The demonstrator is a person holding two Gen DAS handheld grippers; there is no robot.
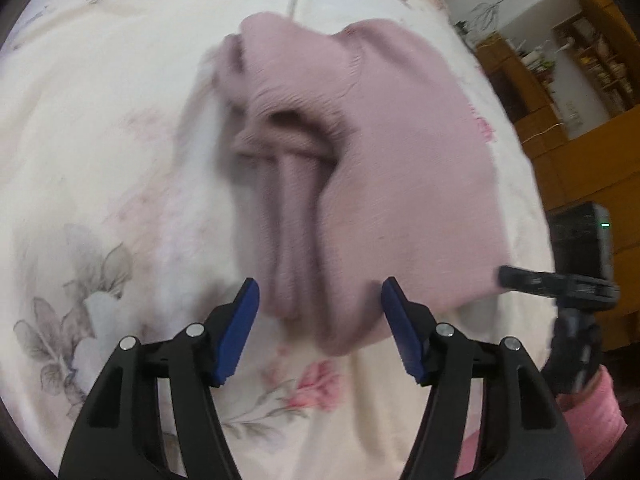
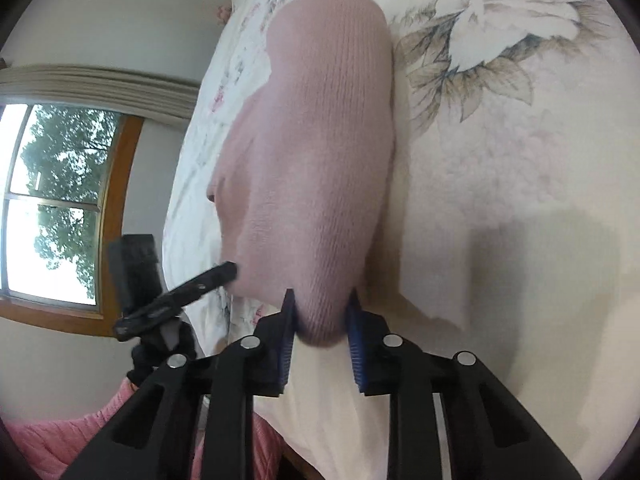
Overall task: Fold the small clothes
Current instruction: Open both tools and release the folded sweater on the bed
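Pink knit top (image 1: 360,152) is bunched up and lifted over the bed (image 1: 100,140), hanging in soft folds rather than lying flat. Your right gripper (image 2: 320,320) has its jaws pinched on the near edge of the top, fabric squeezed between the blue pads (image 2: 286,336). Your left gripper (image 1: 320,320) has its jaws spread wide, a dangling fold sitting between them but nothing clamped. The floral sheet (image 2: 500,120) covers the bed underneath. You've got a window (image 2: 52,208) off to one side and wooden shelves (image 1: 580,92) off the other.
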